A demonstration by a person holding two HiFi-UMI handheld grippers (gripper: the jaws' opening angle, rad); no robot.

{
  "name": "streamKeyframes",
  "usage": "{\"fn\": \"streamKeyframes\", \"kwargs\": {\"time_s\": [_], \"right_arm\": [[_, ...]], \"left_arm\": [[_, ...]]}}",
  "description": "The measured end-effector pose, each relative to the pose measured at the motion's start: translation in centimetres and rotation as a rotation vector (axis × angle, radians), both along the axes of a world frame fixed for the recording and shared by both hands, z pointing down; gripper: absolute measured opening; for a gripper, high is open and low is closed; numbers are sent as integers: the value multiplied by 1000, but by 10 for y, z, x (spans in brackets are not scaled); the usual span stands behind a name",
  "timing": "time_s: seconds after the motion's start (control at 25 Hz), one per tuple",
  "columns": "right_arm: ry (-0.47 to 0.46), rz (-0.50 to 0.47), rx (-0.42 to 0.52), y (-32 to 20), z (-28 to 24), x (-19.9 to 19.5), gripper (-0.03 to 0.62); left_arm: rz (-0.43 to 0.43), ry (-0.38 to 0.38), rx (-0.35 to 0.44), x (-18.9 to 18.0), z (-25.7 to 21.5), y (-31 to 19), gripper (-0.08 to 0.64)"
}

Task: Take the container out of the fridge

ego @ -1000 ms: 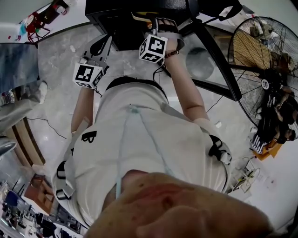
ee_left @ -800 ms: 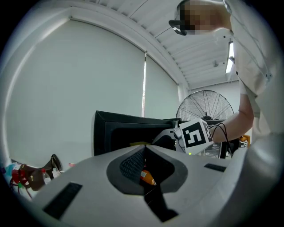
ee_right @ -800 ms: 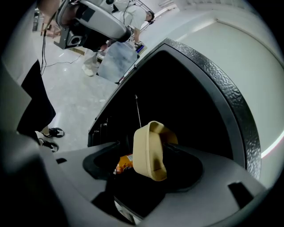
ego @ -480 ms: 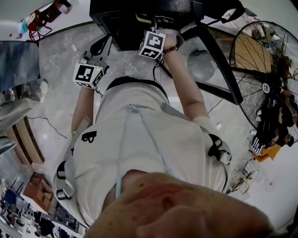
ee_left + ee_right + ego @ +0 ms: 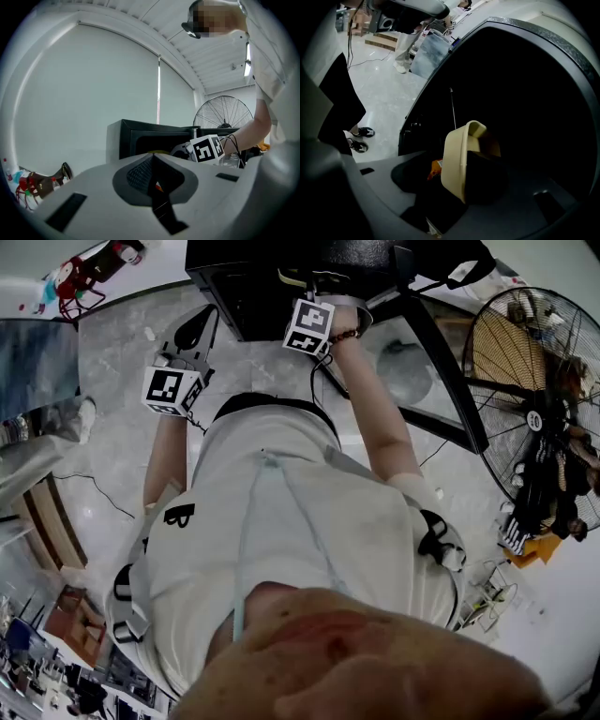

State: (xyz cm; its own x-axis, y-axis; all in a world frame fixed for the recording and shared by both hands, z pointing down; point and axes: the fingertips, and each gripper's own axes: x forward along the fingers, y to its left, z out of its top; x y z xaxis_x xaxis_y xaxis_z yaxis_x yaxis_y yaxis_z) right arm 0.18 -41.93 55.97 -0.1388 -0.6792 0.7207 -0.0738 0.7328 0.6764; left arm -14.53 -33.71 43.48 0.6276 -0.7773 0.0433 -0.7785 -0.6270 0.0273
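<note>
1. Two tools are in use. The left tool waits at the left, outside the fridge. It points level, and its jaws are closed together with nothing between them.
2. Further to the right, the black fridge stands open. The container, a cream plastic tub, is still inside its dark chamber.
3. The right tool reaches into the fridge and slopes downward. Its jaws stand wide and have just been closing a little. The side wall of the container is between them, with one jaw inside the tub and the other outside. It seems the pads do not yet press on the wall, though the chamber is too dark to be sure.
4. I judge the container to be light, with a thin, smooth wall that can bend and slip. The rolled rim looks like its stiffest part, so the best hold is on the wall just under that rim. What is inside the tub cannot be seen. If it is loaded, a grip on one side will let it tip, so a slow pull is wise, with the left tool ready to support it.
</note>
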Motion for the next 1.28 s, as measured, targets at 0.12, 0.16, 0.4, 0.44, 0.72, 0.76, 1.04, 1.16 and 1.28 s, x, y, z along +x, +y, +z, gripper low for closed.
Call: {"fn": "streamKeyframes", "kwargs": {"time_s": [0.12,0.16,0.4,0.44,0.72,0.76,1.04,1.16,1.28], "right_arm": [[14,-16,-17,1,1,-1,107],[18,-20,-23,2,2,-1,107],[10,-22,-43,20,-6,0,100],[6,-24,-44,24,-8,1,100],[-2,-34,-31,45,-22,4,100],[-4,-35,-30,48,-24,5,100],[-13,-44,-19,68,-32,1,100],[-21,-53,-13,76,-39,-1,100],[-22,-65,-13,86,-45,-2,100]], "left_arm": [[-8,3,1,-4,0,-1,9],[-9,2,0,-5,0,-1,9],[0,6,2,-1,-1,4,9],[4,7,2,1,-1,4,9],[41,3,7,20,-2,16,9],[44,1,9,21,-3,18,9],[48,-9,-4,24,0,33,9],[54,-10,-4,26,0,36,9],[59,-12,-7,29,2,40,9]]}}
